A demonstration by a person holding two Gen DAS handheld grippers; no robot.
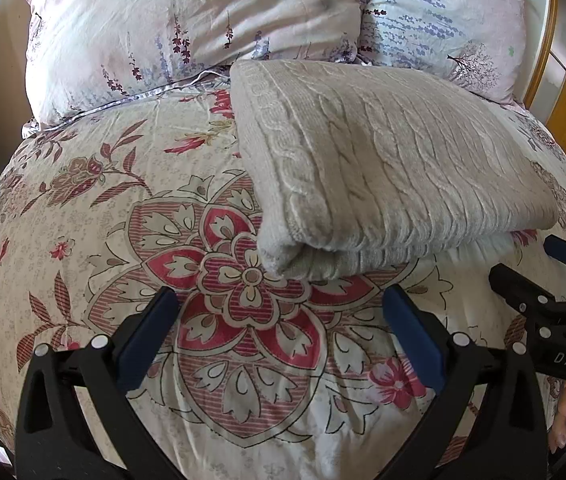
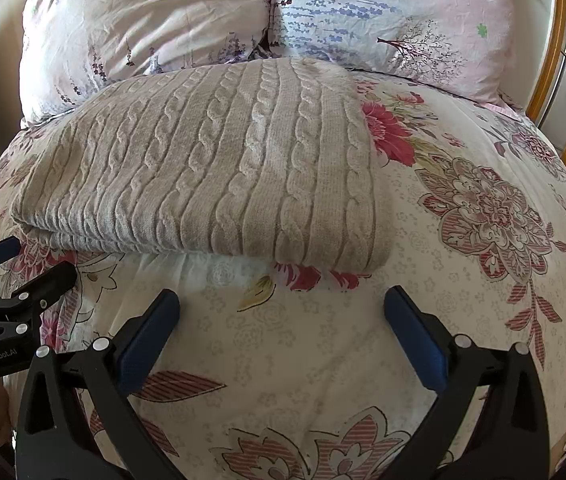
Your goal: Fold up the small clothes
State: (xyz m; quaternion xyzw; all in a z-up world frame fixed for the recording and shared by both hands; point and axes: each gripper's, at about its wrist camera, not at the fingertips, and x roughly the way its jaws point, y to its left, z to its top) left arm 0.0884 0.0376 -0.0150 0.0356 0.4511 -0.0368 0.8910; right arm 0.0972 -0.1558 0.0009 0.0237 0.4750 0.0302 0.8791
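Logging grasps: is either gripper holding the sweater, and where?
Neither. The left gripper and right gripper are open, short of the folded sweater.

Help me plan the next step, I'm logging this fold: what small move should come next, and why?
Probably pull both grippers back and leave it. The beige cable-knit sweater already lies folded in a neat rectangle on the floral bedspread, and the left gripper and right gripper are open, holding nothing.

The bed (image 1: 83,208) is covered by a cream quilt printed with red and brown flowers. A folded beige cable-knit sweater (image 1: 383,168) lies flat on it, its far edge close to two floral pillows (image 2: 155,24) resting side by side at the head.
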